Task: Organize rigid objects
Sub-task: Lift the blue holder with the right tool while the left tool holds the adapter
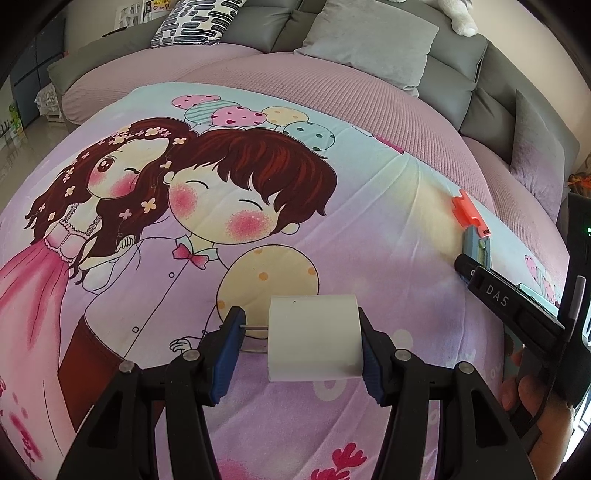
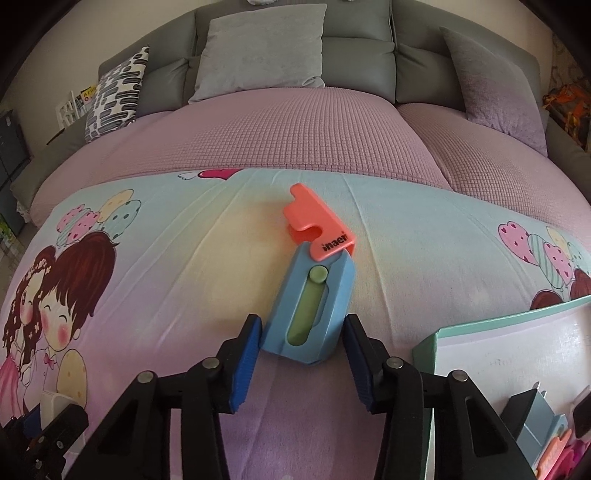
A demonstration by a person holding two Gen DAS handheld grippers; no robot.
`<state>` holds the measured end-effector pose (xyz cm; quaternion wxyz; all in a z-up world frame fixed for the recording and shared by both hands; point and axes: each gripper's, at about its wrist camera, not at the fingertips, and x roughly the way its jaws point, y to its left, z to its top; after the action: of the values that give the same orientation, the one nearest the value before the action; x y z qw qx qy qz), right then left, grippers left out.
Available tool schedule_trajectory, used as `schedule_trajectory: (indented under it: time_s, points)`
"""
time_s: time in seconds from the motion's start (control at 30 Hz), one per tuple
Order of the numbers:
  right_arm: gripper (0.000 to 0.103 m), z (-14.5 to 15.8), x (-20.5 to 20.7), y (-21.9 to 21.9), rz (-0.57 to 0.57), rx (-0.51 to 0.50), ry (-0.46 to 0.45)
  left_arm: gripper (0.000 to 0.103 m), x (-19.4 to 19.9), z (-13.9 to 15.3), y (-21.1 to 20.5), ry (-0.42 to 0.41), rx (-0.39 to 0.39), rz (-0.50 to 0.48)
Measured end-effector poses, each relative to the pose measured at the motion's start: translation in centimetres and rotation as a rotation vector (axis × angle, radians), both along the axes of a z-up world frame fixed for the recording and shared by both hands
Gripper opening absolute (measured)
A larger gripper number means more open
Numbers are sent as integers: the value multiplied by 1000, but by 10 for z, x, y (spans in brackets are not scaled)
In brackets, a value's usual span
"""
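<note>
A white plug adapter (image 1: 314, 338) with metal prongs pointing left lies on the cartoon-print blanket (image 1: 369, 199), between the open fingers of my left gripper (image 1: 301, 354); it lies against the right finger and apart from the left one. A blue toy cutter with an orange top (image 2: 314, 291) lies on the blanket (image 2: 184, 240). My right gripper (image 2: 301, 358) is open with its fingers on either side of the cutter's blue base, not closed on it. The cutter also shows in the left wrist view (image 1: 472, 225), with the right gripper's body just below it.
A teal-rimmed box (image 2: 480, 325) stands at the right, holding several small objects (image 2: 535, 424). A grey sofa back (image 2: 354, 51) with cushions (image 2: 258, 48) rises behind the pink waffle cover (image 2: 295, 129). A patterned pillow (image 1: 195, 22) leans at the far left.
</note>
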<state>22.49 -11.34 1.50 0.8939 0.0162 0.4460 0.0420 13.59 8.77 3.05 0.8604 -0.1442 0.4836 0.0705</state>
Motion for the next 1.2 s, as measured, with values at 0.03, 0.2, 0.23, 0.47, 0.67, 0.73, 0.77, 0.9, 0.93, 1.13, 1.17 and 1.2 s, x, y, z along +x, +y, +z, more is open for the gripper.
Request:
schedule_trajectory:
  time_s: [0.03,0.2,0.23,0.47,0.67,0.73,0.77,0.9,0.93,1.13,1.17,1.2]
  points:
    - [46,1,-4,-1,3,13,-1,59,0,0,-1,-1,0,-3]
    - [46,6,-34,-7,12,73,-17,59,-1,3,-2,-5,5,-2]
    - [46,9,-40,-8,11,79,-28,59,-2,3,-2,-6,6,-2]
    - [43,32,-85,-18,-10,128,-99,59,-2,12,-12,-18,26,-28]
    - [43,39,-114,-28,-43,156,-100,59,-3,21,-25,-34,59,-52]
    - [43,44,-123,-32,-51,166,-114,59,-3,24,-29,-37,71,-62]
    - [42,47,-128,-35,-55,177,-122,59,-3,25,-31,-38,77,-67]
    - [41,58,-136,-42,-54,181,-164,59,-3,30,-42,-48,100,-90]
    - [41,59,-137,-44,-56,181,-174,59,-3,31,-45,-51,106,-96]
    - [39,42,-127,-54,-67,193,-110,59,-1,34,-62,-56,137,-135]
    - [39,36,-125,-56,-69,202,-83,59,0,33,-64,-53,140,-142]
    - [39,31,-123,-57,-65,212,-59,59,1,33,-66,-50,144,-149]
